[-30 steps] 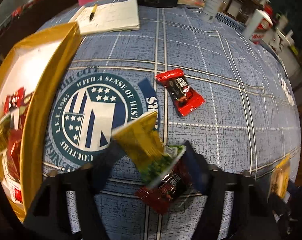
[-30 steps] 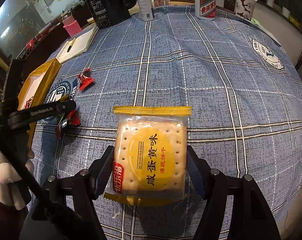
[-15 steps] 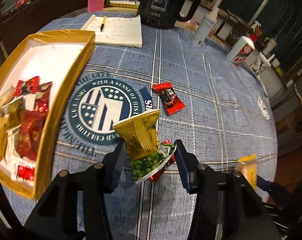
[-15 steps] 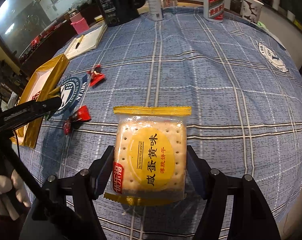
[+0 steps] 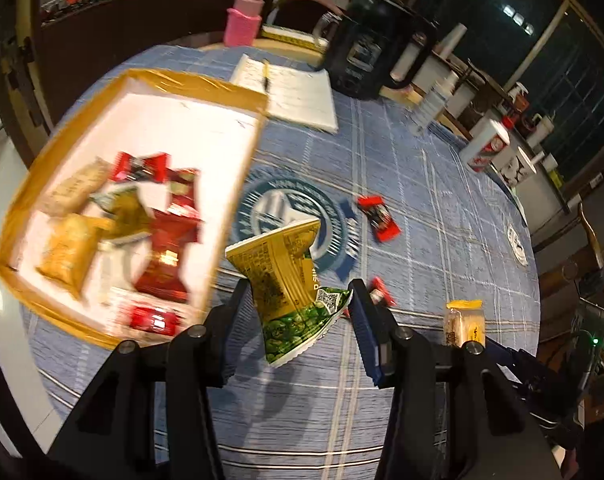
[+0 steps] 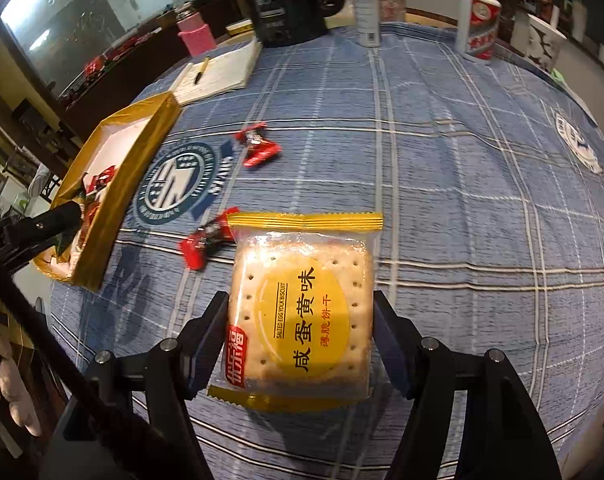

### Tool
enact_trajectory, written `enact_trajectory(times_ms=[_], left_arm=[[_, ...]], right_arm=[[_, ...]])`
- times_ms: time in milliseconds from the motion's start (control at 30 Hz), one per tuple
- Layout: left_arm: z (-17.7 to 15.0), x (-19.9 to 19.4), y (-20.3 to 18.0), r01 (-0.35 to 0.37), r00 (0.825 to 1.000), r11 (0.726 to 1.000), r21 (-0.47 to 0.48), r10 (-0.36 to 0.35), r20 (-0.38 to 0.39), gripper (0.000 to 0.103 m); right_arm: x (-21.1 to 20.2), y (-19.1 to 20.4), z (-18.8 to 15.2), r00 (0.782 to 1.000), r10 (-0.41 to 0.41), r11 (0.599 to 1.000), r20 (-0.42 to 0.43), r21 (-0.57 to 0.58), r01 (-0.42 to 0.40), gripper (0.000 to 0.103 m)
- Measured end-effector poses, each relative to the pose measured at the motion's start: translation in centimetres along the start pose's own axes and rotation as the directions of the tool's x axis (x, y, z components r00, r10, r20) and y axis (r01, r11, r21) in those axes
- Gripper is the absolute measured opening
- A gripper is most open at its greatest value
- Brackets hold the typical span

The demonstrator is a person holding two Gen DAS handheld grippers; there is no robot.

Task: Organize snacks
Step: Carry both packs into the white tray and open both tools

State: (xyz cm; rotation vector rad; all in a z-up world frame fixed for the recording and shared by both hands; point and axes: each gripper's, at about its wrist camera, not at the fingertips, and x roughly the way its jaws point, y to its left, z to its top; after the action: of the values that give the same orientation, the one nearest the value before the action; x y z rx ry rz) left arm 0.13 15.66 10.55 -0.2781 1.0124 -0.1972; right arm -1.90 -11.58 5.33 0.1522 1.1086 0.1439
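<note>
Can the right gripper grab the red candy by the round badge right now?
Probably not yet: the right gripper is already shut on the biscuit pack. The red candy lies in the open, nothing covering it.

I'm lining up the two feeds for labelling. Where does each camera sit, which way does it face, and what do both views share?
Left wrist: behind the left tongs, looking down at the gold tray; they grip a green pea packet; the right tongs' biscuit shows at right.
Right wrist: behind the right tongs gripping the biscuit packet, facing across the table; the left tongs show at left.
Shared: tray, notebook, two red candies on the cloth.
</note>
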Motion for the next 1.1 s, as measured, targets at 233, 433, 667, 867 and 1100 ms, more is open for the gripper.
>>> enact_trajectory(times_ms=[233,433,667,867,1100], left_arm=[[2.9,-1.8,5.9,-0.041,0.998,0.998,-0.043,0.042,0.039,0.050],[6.3,-0.9,10.3,-0.053,0.998,0.997,-0.048,0.054,0.033,0.050],[10.7,2.3,14.9,-0.047,0.999,0.996,-0.071,0.047,-0.007,0.051],[13.0,5.3,18.0,-0.056,0.998,0.993,-0.106,0.051,-0.049,0.051],[13.8,7.6,19.5,-0.051,0.995,0.991,-0.121,0.040,-0.088,0.051]], right_arm=[[0.5,5.8,2.6,0.999,0.045,0.996,0.017,-0.081,-0.044,0.069],[1.8,11.9,6.1,0.995,0.087,0.985,0.043,-0.154,-0.080,0.069],[4.9,19.6,10.1,0.992,0.108,0.962,0.059,-0.258,-0.089,0.069],[9.7,23.9,12.2,0.996,0.091,0.951,0.007,-0.297,-0.085,0.069],[13.9,25.6,13.0,0.997,0.055,0.953,-0.048,-0.297,-0.067,0.069]])
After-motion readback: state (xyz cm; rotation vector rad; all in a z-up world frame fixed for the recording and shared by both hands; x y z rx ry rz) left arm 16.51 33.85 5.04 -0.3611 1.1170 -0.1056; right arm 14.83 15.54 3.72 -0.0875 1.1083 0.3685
